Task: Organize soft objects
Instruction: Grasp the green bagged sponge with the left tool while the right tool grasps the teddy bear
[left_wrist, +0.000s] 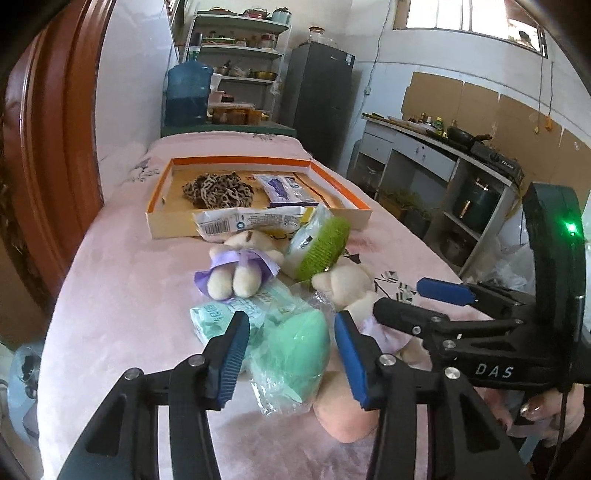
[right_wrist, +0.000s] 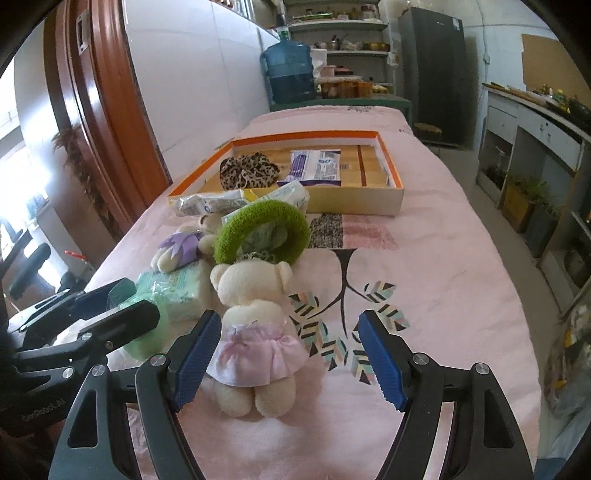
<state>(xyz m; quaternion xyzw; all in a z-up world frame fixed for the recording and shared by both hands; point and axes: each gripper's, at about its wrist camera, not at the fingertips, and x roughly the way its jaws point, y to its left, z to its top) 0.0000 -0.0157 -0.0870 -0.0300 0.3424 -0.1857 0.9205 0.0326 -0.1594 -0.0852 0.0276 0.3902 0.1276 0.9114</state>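
My left gripper (left_wrist: 291, 354) is open, its jaws on either side of a mint-green sponge in clear wrap (left_wrist: 295, 358) on the pink bed cover. My right gripper (right_wrist: 288, 354) is open around a cream teddy bear in a pink skirt (right_wrist: 255, 325); the bear lies near its left pad (right_wrist: 195, 354). The right gripper also shows in the left wrist view (left_wrist: 406, 301). A second bear in purple (left_wrist: 236, 266), a green fuzzy ring (right_wrist: 262, 232), a mint tissue pack (right_wrist: 177, 288) and white packets (left_wrist: 251, 219) lie close by. The orange-rimmed box (right_wrist: 354, 201) holds a leopard scrunchie (right_wrist: 247, 170) and a purple-white packet (right_wrist: 317, 164).
The bed (right_wrist: 443, 277) runs along a white wall and a red-brown door frame (right_wrist: 103, 110) on the left. A kitchen counter with shelves (left_wrist: 443, 155) stands right of the bed. A blue water jug (right_wrist: 288, 70) and a dark fridge (right_wrist: 432, 66) stand beyond the far end.
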